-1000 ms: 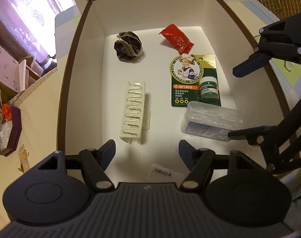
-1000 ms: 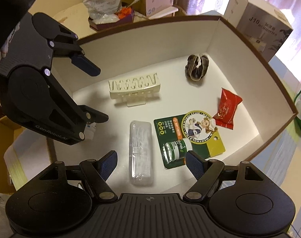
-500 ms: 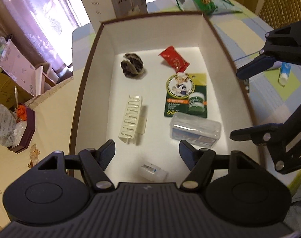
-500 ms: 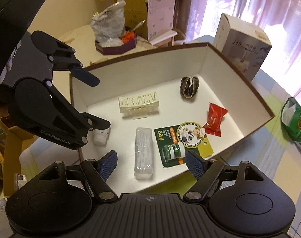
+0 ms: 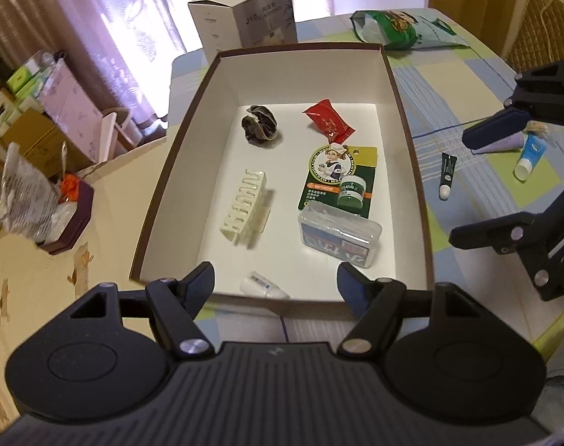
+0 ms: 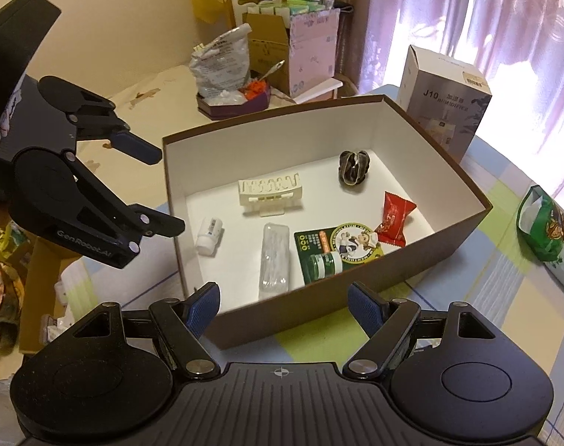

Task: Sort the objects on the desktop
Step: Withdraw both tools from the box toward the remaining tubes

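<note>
The small white bottle [image 5: 264,285] is partly hidden behind the near wall of the brown box [image 5: 412,171] in the left wrist view, while in the right wrist view it is seen whole, lying on its side in the corner nearest the left tool [image 5: 275,285]. The print on the clear plastic case [image 5: 339,233] and on the green blister card [image 5: 339,182] is too small to be read, and the card's lower edge is cut off by the box wall in the right wrist view. A cream comb-like rack [image 5: 244,208], a dark scrunchie [image 5: 261,123] and a red sachet [image 5: 328,122] are also seen on the white floor of the box, all apart from one another. Both tools are held above the near rim of the box with their fingers spread and nothing between them; the right tool [image 6: 283,306] appears at the edge of the left view only in part. Outside the box, on the checked cloth of the bench [image 5: 464,85], a small black tube [image 5: 446,175] and a blue-and-white tube [image 5: 528,160] are laid, the latter partly covered by a finger of the right tool. A grey carton [image 5: 244,15] and a green bag [image 5: 400,28] are set beyond the box, before lilac curtains [image 5: 107,18]; cardboard boxes [image 6: 282,52] are stacked at the side.
</note>
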### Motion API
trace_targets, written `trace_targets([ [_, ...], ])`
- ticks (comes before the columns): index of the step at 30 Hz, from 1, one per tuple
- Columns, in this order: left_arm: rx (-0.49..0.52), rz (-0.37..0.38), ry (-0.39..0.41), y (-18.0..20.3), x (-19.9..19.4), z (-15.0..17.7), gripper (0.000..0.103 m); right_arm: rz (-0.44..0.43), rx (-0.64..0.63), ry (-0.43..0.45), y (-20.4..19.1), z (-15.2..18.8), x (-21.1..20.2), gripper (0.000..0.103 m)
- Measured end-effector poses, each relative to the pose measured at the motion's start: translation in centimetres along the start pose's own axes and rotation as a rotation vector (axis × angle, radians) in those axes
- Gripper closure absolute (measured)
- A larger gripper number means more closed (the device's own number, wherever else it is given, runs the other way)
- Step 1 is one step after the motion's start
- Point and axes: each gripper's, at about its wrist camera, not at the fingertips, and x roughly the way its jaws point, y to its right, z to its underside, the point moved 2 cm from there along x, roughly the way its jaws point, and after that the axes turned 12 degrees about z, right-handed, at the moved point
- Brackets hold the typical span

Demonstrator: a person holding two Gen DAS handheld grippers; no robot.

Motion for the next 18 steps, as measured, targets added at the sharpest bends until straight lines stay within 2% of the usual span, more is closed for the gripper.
trace_targets([
  [11, -0.1, -0.051, 0.023, 3.3, -2.4, 2.6, 0.033, -0.059, -0.039, 0.006, 1.1, 2.9, -1.6, 0.021],
  [18, -0.133, -0.044, 0.024, 6.6, -2.2, 3.1, 0.032, -0.076, -0.032, -0.012, 3.0, 5.7, -2.4, 0.021],
])
